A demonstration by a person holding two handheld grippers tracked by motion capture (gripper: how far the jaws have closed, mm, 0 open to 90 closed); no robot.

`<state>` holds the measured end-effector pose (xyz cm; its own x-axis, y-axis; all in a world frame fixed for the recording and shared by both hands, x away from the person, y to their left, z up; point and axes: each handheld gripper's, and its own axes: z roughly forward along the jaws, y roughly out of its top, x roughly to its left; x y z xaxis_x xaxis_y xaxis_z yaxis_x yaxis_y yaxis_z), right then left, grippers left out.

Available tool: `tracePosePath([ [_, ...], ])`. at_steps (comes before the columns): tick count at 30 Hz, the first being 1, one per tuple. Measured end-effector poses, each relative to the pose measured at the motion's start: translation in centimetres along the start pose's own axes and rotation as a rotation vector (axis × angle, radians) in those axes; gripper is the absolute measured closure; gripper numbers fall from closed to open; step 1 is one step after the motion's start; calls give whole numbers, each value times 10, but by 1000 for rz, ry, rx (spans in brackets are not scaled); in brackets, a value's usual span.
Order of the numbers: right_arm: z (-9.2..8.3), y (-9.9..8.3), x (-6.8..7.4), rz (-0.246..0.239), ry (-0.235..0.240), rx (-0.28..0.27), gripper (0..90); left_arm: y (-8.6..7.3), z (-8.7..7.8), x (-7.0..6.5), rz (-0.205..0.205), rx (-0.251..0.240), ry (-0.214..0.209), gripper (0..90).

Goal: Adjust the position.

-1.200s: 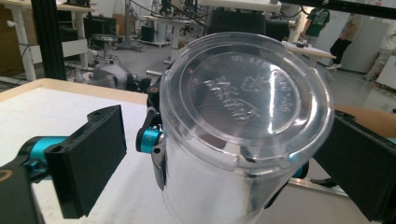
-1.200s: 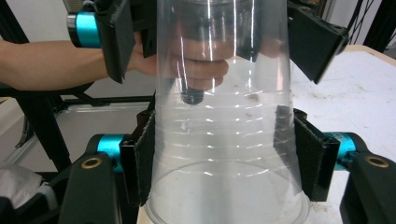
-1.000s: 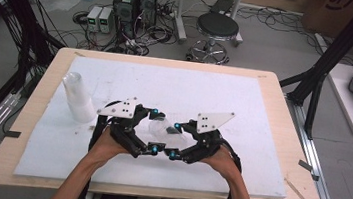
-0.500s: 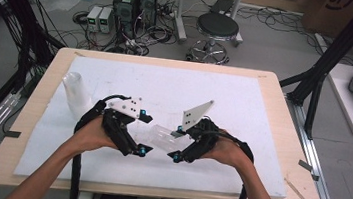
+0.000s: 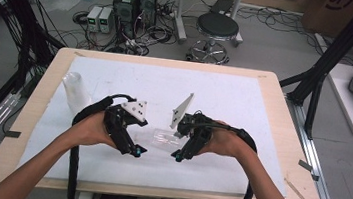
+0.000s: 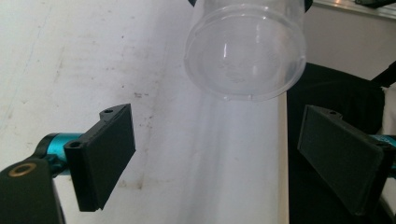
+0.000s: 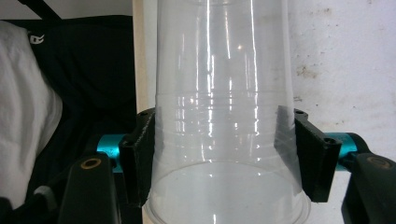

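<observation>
Two clear plastic cups were on the scene: one stack or single cup standing upright near the left edge of the worktop (image 5: 264, 109), the standing cup (image 5: 76, 91), and one held cup (image 5: 164, 139) lying nearly level in the air between the two hands. The right gripper (image 5: 176, 156) had its jaws closed on this held cup near the rim end (image 7: 224, 140), one pad on each side of the wall, so the long axis ran straight away from that gripper toward the other hand. The cup's closed base (image 6: 245, 51) faced the left gripper (image 5: 137, 151), up and a little ahead of its jaws rather than between them. Those jaws stood wide apart with nothing in them; they had just been closing a little, with no pad touching the cup. The left hand was therefore the nearer free one, and any take-over would seem to depend on bringing its jaws up around the base end. The held cup looked empty, as did the standing cup, though haze made its inside hard to read. A black garment showed below the worktop's edge.
</observation>
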<state>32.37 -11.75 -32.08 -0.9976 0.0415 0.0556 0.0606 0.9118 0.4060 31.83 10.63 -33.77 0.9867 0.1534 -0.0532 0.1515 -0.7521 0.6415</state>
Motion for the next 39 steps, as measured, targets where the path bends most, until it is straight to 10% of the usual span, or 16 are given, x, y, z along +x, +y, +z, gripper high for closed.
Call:
tracePosePath([
  [20, 5, 4, 0, 0, 22, 34, 332, 15, 18, -1, 16, 0, -37, 191],
  [39, 8, 5, -1, -3, 15, 55, 333, 24, 25, 0, 36, 96, -63, 281],
])
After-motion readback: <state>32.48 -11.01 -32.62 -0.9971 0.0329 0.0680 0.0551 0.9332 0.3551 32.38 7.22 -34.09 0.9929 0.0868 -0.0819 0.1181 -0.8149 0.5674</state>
